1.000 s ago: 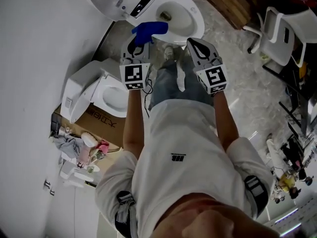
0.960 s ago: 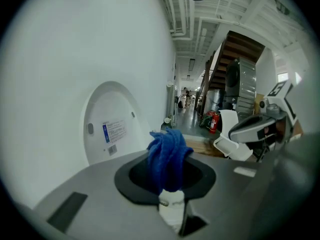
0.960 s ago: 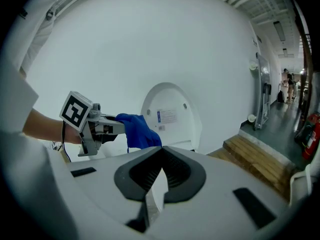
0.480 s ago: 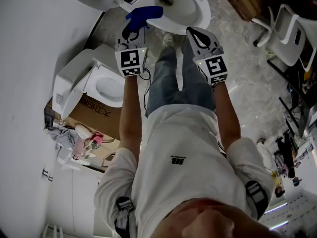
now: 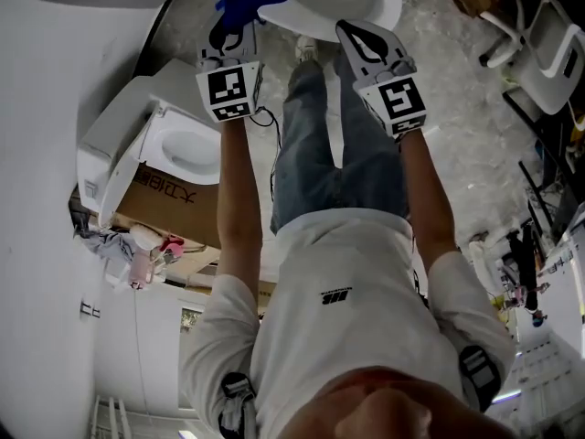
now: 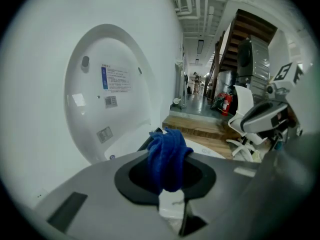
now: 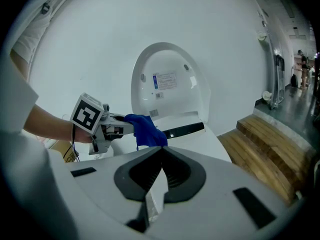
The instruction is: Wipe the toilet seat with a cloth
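Head camera looks steeply down over the person's white T-shirt (image 5: pixel 356 318). Each gripper camera sits close behind its jaws, facing the glossy white raised toilet lid (image 6: pixel 100 94), which both share.

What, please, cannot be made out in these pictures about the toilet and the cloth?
Most of the toilet seat: the head view's top edge cuts off the toilet; in the left gripper view the blue cloth and left hand-held gripper cover it.
Print on the label inside the raised lid: too small in both gripper views.
Whether the cloth touches the seat: no view shows it.
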{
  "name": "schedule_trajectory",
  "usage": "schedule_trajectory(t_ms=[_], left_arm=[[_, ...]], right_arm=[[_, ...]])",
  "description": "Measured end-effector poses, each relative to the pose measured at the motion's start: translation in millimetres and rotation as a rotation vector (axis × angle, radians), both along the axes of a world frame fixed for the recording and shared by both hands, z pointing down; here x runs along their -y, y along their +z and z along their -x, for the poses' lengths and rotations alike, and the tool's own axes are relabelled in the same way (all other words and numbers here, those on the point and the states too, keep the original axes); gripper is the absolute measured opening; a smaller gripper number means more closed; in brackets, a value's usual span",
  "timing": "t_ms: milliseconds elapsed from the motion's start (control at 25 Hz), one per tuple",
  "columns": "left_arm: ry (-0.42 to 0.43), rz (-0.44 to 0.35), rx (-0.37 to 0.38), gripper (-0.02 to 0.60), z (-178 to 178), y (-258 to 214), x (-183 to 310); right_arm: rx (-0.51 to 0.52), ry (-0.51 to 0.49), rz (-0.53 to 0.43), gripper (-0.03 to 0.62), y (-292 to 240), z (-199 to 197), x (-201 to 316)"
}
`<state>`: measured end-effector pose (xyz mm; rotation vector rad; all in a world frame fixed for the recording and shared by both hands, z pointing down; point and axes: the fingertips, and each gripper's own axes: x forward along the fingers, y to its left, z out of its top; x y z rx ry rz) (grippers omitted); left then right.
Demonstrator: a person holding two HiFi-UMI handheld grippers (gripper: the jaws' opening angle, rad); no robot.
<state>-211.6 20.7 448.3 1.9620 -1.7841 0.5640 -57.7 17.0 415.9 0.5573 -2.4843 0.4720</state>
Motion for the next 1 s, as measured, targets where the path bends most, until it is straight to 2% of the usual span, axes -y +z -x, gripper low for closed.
schedule_trajectory(t_ms=[320,680,1000], left_arm=[[0.026,0.064,0.012,0.077,-1.2,75.5,4.1],[0.074,0.14,0.03,0.077,-6.2,143.4,4.2],[0.176,0.24,0.083,0.077,-14.8,197.1,1.7]], right_arm=[[-0.013,-0.054,0.029,-0.005,61.4,8.4,-3.1],[-0.036,-0.038,0.059,-0.005,110.5,-5.7,-6.8],[-0.05,-0.01,0.093,-0.005,130.8,-22.6,-19.0]])
